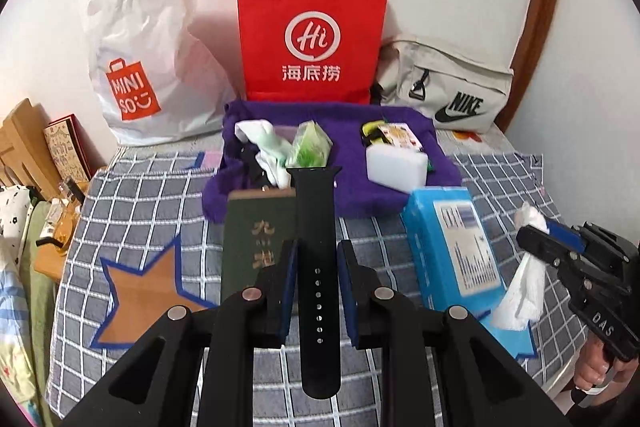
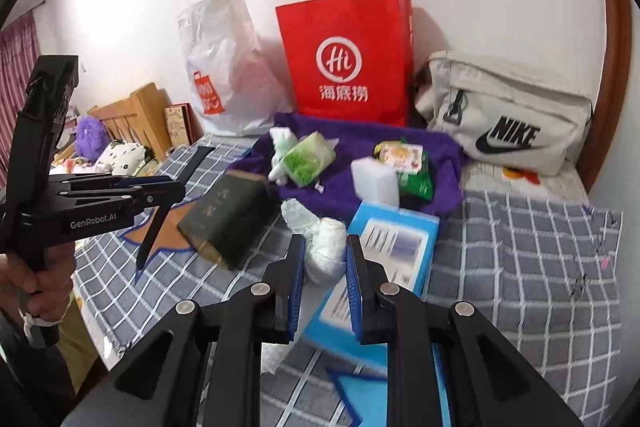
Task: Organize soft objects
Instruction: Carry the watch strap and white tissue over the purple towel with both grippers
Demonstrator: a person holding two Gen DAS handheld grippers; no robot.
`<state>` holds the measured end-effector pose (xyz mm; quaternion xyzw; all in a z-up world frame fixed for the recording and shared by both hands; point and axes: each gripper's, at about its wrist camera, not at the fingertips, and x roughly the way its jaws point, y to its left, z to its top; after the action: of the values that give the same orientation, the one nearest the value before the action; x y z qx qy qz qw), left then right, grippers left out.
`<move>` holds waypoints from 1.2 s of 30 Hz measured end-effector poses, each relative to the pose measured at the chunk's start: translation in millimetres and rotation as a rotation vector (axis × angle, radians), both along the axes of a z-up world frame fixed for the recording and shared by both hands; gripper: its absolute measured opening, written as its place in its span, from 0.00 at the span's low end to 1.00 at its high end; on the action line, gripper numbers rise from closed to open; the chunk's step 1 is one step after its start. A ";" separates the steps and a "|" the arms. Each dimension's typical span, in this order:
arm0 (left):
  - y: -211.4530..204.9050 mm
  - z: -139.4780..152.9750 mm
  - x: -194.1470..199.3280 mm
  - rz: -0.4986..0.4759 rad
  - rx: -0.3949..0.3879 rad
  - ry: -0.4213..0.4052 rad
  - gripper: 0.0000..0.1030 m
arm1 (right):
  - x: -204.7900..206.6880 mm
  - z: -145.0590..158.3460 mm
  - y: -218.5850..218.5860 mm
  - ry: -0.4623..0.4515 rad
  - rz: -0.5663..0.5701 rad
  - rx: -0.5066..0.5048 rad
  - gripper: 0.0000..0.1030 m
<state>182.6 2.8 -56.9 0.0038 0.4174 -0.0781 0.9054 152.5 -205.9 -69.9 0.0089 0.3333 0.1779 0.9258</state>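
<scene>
Watch strap point(image 1: 316, 259) hides book point(image 1: 256, 227); tissue point(image 2: 326, 251) blurred.

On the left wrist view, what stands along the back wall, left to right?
White Miniso plastic bag → red paper bag → beige Nike bag.

L gripper point(image 1: 317, 259) & R gripper point(image 2: 325, 259) both raised, jaws clamped on items.
</scene>
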 end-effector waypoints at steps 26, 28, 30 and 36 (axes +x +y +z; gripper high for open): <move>15.2 2.6 119.4 0.037 -0.013 0.003 0.19 | 139.0 30.8 -10.4 -0.017 -0.051 -0.035 0.19; 14.9 2.2 128.7 0.038 -0.012 0.005 0.19 | 152.3 30.9 -10.1 -0.012 -0.056 -0.029 0.19; 13.5 1.4 136.5 0.036 -0.004 0.006 0.19 | 162.0 31.2 -9.2 -0.014 -0.054 -0.024 0.19; 11.9 -5.0 157.9 0.032 -0.005 0.022 0.19 | 183.2 21.1 -10.7 0.004 -0.064 -0.025 0.19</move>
<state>340.5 14.6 -62.0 -0.0058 0.4272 -0.0647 0.9018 335.7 -216.6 -48.8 0.0081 0.3370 0.1441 0.9304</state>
